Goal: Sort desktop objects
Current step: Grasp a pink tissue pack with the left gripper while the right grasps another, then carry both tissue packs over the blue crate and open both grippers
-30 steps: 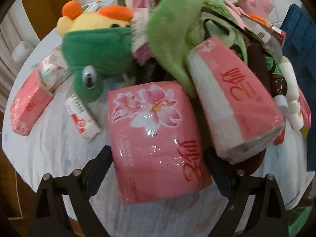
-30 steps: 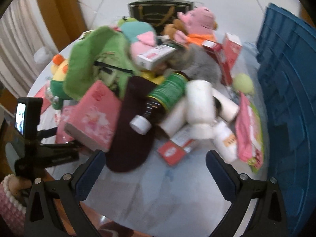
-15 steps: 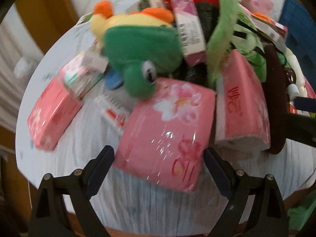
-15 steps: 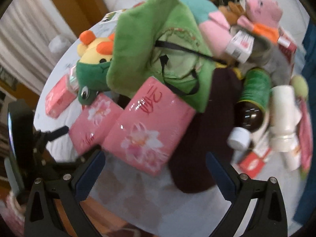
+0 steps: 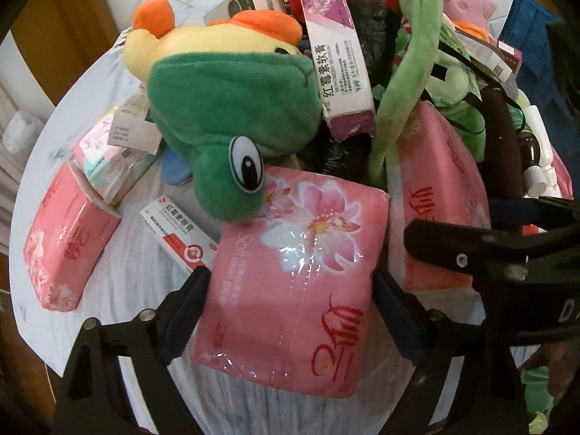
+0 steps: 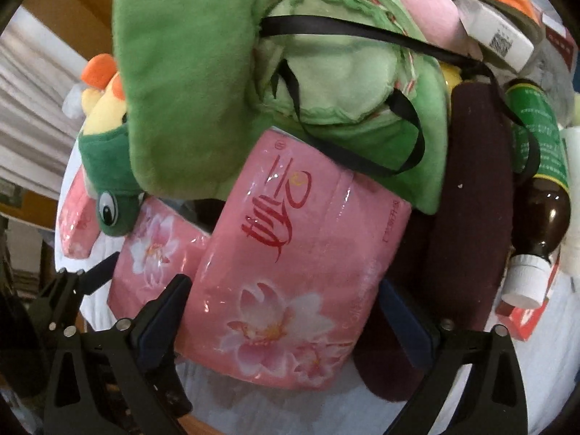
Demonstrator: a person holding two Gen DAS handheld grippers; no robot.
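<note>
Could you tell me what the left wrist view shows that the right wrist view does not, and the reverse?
Only the left wrist view shows the small red-and-white box lying on the table and the tall purple box propped in the pile.

Only the right wrist view shows the brown bottle with its green label and white cap.

Both show the frog plush and two pink tissue packs: the left gripper is closing around the nearer pack, the right gripper around the other pack. Whether the pads press yet is unclear.
</note>
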